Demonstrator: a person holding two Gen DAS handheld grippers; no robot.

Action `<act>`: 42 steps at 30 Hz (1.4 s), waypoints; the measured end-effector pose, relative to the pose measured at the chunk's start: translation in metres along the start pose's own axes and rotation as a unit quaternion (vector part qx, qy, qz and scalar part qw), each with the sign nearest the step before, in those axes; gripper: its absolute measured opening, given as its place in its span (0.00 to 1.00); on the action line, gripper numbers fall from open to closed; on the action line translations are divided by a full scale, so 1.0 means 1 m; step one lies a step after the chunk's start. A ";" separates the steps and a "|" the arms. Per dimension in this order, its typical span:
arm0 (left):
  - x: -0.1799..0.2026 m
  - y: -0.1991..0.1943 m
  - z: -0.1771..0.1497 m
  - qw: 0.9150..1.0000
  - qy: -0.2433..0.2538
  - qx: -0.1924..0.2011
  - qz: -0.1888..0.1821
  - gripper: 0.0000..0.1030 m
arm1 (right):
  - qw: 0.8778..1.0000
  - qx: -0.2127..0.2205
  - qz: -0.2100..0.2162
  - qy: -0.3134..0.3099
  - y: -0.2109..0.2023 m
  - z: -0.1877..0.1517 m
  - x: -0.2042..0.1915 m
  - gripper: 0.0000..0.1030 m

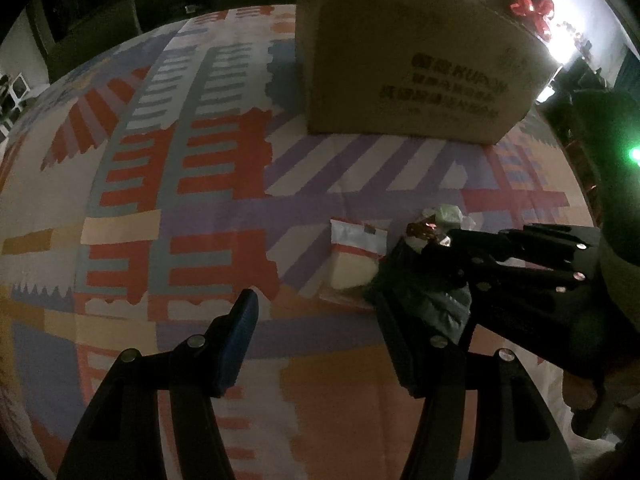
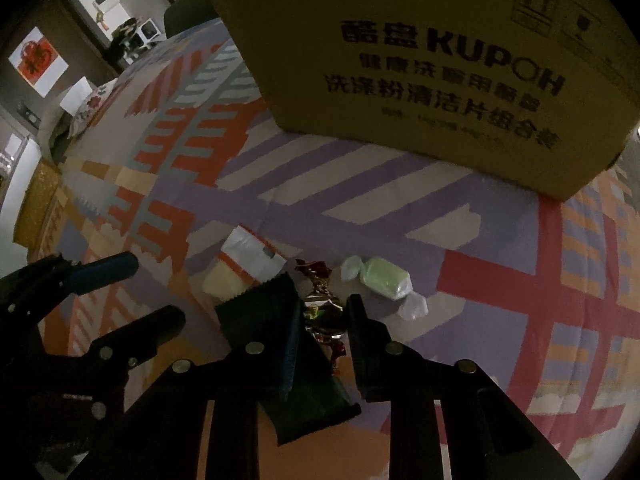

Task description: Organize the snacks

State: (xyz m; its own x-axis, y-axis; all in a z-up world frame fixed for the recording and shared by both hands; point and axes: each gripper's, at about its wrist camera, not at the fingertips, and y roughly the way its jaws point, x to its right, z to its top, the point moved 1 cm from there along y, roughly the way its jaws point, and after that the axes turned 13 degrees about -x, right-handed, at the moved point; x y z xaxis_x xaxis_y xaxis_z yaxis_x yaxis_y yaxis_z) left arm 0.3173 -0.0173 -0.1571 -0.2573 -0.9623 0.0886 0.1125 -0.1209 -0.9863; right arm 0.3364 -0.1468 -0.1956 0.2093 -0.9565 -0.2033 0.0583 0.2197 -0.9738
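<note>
the red-and-gold foil snack (image 2: 322,312) lies on the patterned cloth (image 2: 400,208), sitting between the right gripper (image 2: 326,320) fingers, which look nearly pressed together around it. a dark green packet (image 2: 260,312) overlaps beside it, with a white-and-red packet (image 2: 248,264) and pale green candy (image 2: 384,280) close by. the left gripper (image 1: 316,320) hangs spread and empty. the cardboard box (image 2: 420,60) sits behind.

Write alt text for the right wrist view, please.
The right hand-held gripper closes on a shiny red foil-wrapped candy on a patterned tablecloth. A dark green packet and a green wrapped candy lie beside it, a cardboard box behind.
</note>
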 end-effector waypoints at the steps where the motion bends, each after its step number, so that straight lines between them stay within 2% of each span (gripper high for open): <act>1: 0.001 0.000 0.001 1.000 0.002 0.001 -0.001 0.58 | 1.000 0.001 0.001 0.001 -0.001 -0.002 0.001 0.23; 8: 0.018 -0.004 0.010 1.000 0.027 0.011 -0.009 0.59 | 0.998 0.019 0.022 0.049 -0.018 -0.014 0.019 0.23; 15: 0.048 -0.002 0.028 0.995 0.100 0.020 -0.016 0.58 | 0.995 0.040 0.010 0.096 -0.038 -0.028 0.039 0.23; 20: 0.069 0.003 0.040 0.990 0.135 0.017 -0.042 0.58 | 0.991 0.044 0.002 0.124 -0.044 -0.038 0.054 0.24; 25: 0.086 0.012 0.050 0.979 0.194 0.012 -0.055 0.58 | 0.987 0.045 0.001 0.152 -0.049 -0.046 0.069 0.23; 33: 0.096 0.021 0.063 0.963 0.266 0.010 -0.039 0.58 | 0.981 0.042 0.002 0.191 -0.047 -0.050 0.075 0.24; 39: 0.096 0.030 0.064 0.958 0.287 0.003 -0.030 0.53 | 0.980 0.038 0.005 0.196 -0.042 -0.050 0.072 0.24; 42: 0.098 0.036 0.065 0.957 0.291 0.003 -0.024 0.46 | 0.980 0.033 0.006 0.198 -0.038 -0.051 0.072 0.24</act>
State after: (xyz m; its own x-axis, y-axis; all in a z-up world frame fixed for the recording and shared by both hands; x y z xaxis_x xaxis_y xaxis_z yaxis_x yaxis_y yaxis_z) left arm 0.3583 -0.1318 -0.1749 -0.7523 -0.6577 0.0389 0.0931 -0.1645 -0.9820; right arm 0.3000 -0.2341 -0.1783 -0.1835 -0.9502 -0.2520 0.1248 0.2317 -0.9647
